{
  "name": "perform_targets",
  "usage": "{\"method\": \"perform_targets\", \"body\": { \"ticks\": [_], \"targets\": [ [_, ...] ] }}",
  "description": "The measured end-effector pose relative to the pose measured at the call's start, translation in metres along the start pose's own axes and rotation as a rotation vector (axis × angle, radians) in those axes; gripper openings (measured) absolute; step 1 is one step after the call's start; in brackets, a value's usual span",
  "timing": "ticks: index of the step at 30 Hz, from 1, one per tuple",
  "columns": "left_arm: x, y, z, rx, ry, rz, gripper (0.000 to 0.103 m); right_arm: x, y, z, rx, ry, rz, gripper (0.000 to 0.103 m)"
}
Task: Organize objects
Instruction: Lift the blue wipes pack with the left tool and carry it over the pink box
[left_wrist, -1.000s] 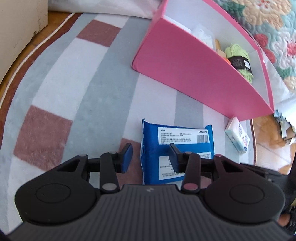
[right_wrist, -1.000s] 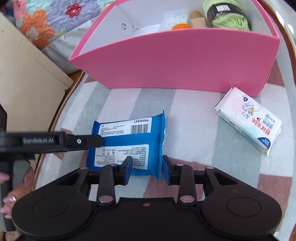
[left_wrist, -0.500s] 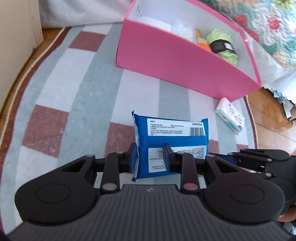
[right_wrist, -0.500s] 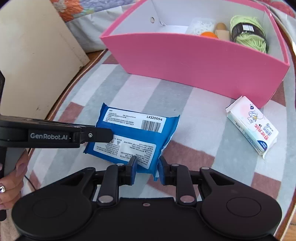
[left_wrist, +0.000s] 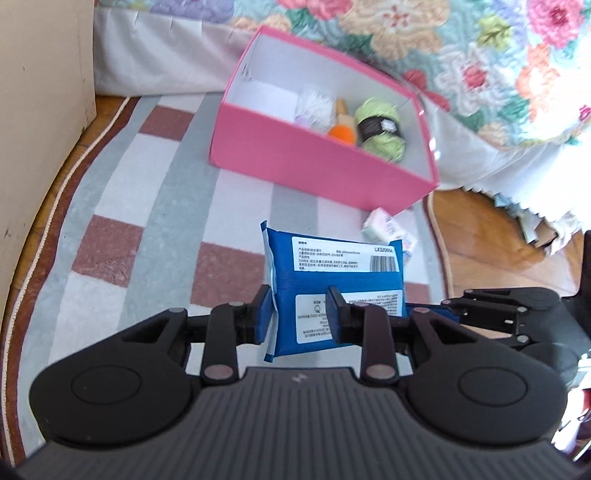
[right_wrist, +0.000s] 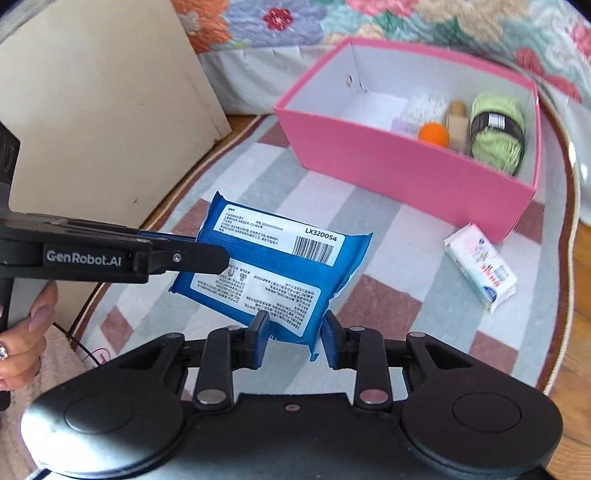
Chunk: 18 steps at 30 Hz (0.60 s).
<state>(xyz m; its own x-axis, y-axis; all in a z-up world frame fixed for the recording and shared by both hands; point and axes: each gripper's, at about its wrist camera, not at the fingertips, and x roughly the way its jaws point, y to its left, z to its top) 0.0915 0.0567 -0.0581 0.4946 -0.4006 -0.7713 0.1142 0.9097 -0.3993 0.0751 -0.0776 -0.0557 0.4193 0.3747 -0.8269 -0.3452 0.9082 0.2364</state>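
Left wrist view. The left gripper (left_wrist: 301, 308) has its jaws narrowed onto the near left edge of the blue wipes pack (left_wrist: 334, 275), which hangs clear of the striped rug (left_wrist: 147, 206) directly ahead of the fingers. The pink box (left_wrist: 314, 162) lies farther ahead, holding a green yarn ball (left_wrist: 382, 134) and an orange ball (left_wrist: 341, 133). A small tissue packet (left_wrist: 388, 230) rests on the rug just beyond the pack, to the right. One second ago the jaws stood wide with the pack flat on the rug; the pack is now gripped and raised, so the pick-up step appears complete and transfer to the box likely follows.

Right wrist view. The right gripper (right_wrist: 293, 330) pinches the pack's near corner (right_wrist: 273, 273); the left gripper's finger enters from the left, clamped on the opposite side. The pack tilts above the rug, between the gripper and the pink box (right_wrist: 406, 173). The tissue packet (right_wrist: 480, 271) lies ahead and right. Compared with a second ago, the jaws have narrowed onto the pack, and more of the box interior shows.
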Motion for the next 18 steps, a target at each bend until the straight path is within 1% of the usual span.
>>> {"method": "perform_targets", "body": {
  "ticks": [5, 10, 14, 18],
  "targets": [
    [-0.019, -0.012, 0.006, -0.007, -0.043, -0.013, 0.029, -0.027, 0.011, 0.004, -0.037, -0.046, -0.024, 0.038],
    [-0.038, -0.029, 0.019, 0.030, -0.082, -0.002, 0.029, -0.052, 0.018, 0.014, -0.060, -0.104, -0.047, 0.038],
    [-0.052, -0.041, 0.036, 0.061, -0.112, 0.006, 0.029, -0.069, 0.023, 0.027, -0.083, -0.150, -0.062, 0.039],
    [-0.067, -0.051, 0.056, 0.082, -0.154, -0.008, 0.029, -0.087, 0.024, 0.043, -0.122, -0.205, -0.087, 0.040]
  ]
}}
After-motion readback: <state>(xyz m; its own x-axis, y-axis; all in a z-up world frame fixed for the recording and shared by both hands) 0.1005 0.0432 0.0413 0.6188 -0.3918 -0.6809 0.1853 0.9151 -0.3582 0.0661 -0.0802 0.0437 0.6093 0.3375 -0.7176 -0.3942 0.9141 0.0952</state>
